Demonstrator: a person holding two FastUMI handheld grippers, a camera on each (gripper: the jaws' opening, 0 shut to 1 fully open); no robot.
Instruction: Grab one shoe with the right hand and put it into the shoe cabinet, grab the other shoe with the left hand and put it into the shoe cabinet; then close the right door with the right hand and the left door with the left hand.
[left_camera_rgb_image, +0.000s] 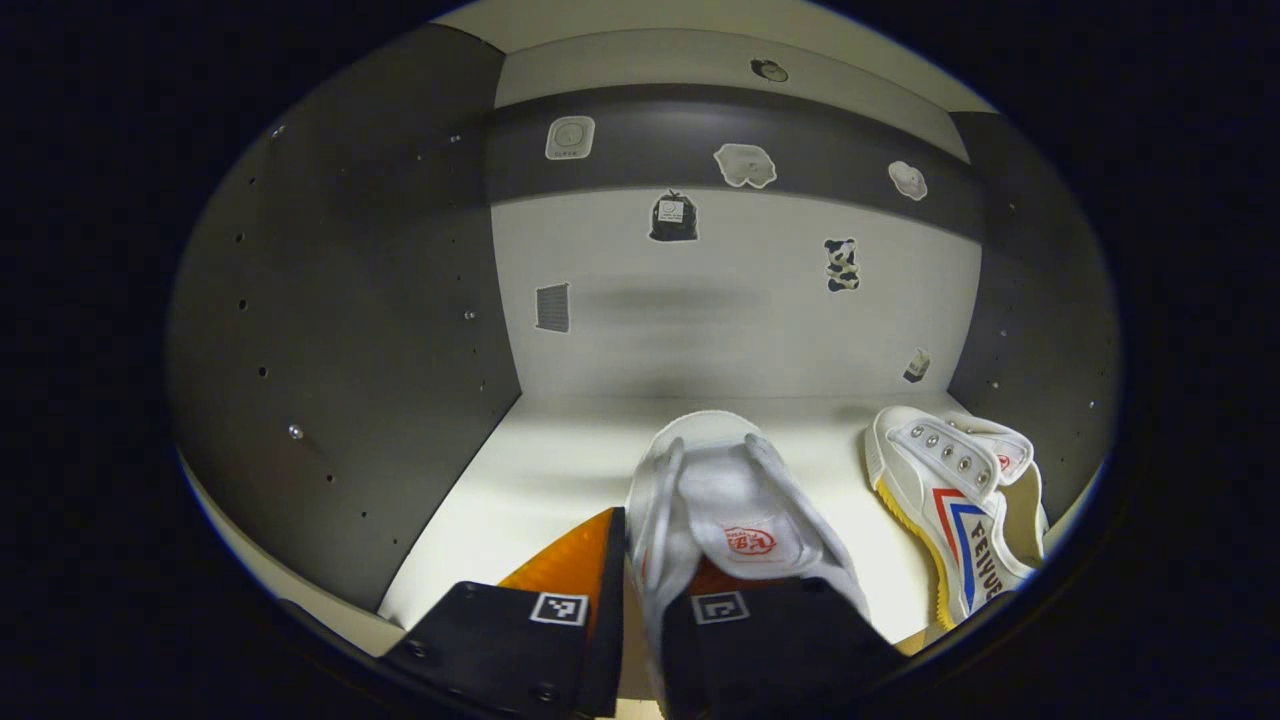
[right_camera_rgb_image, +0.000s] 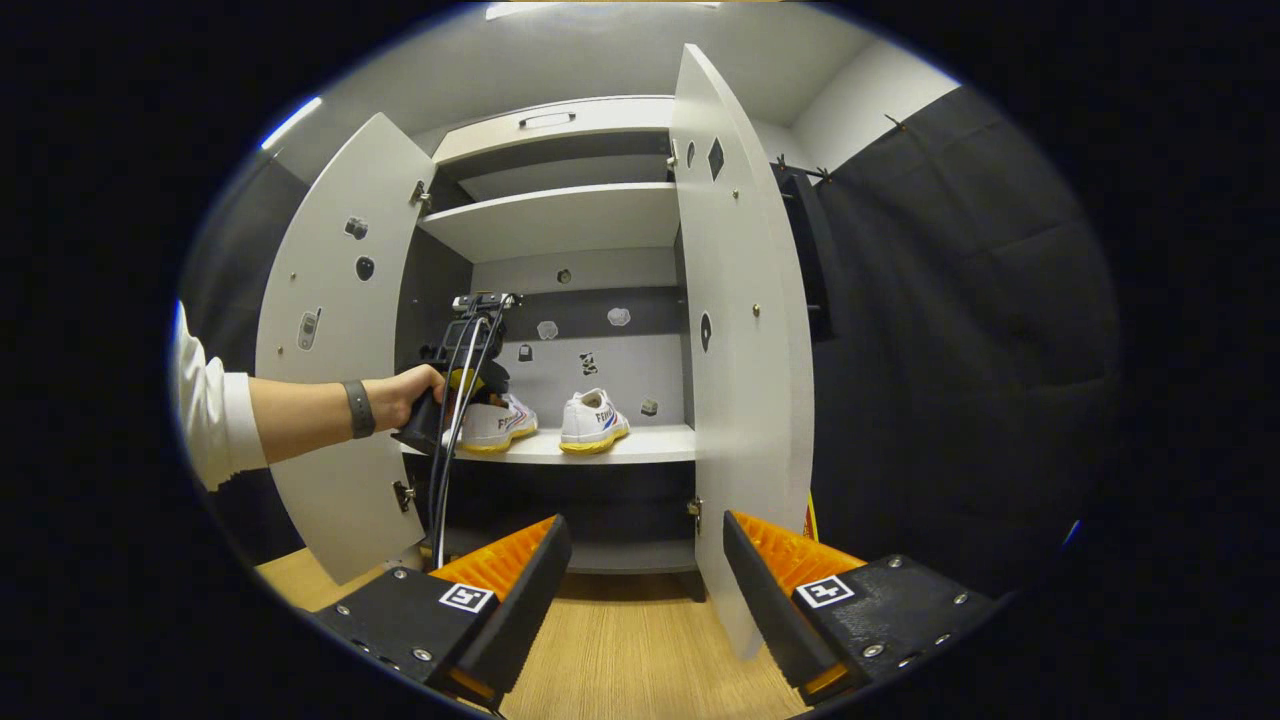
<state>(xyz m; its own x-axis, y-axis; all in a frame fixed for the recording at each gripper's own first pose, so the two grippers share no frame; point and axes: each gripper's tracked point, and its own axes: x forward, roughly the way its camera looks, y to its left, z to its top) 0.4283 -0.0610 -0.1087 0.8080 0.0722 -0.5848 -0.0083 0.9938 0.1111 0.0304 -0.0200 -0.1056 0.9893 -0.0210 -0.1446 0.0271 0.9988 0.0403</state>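
A white canvas shoe (left_camera_rgb_image: 735, 500) rests on the cabinet's pale shelf (left_camera_rgb_image: 540, 470), toe toward the back wall. My left gripper (left_camera_rgb_image: 648, 590) is shut on the shoe's left collar wall, one finger outside and one inside. The other white shoe (left_camera_rgb_image: 960, 500), with red and blue stripes, stands to its right on the same shelf. In the right gripper view both shoes (right_camera_rgb_image: 497, 425) (right_camera_rgb_image: 593, 422) sit on the middle shelf, and a hand holds the left gripper (right_camera_rgb_image: 478, 395) at the left one. My right gripper (right_camera_rgb_image: 645, 565) is open and holds nothing, low in front of the cabinet.
Both cabinet doors stand open: the left door (right_camera_rgb_image: 330, 350) swung outward, the right door (right_camera_rgb_image: 740, 300) edge-on just beyond my right finger. Dark side walls (left_camera_rgb_image: 350, 330) close in the compartment. A wooden floor (right_camera_rgb_image: 620, 650) lies below, and black cloth (right_camera_rgb_image: 950, 350) hangs at the right.
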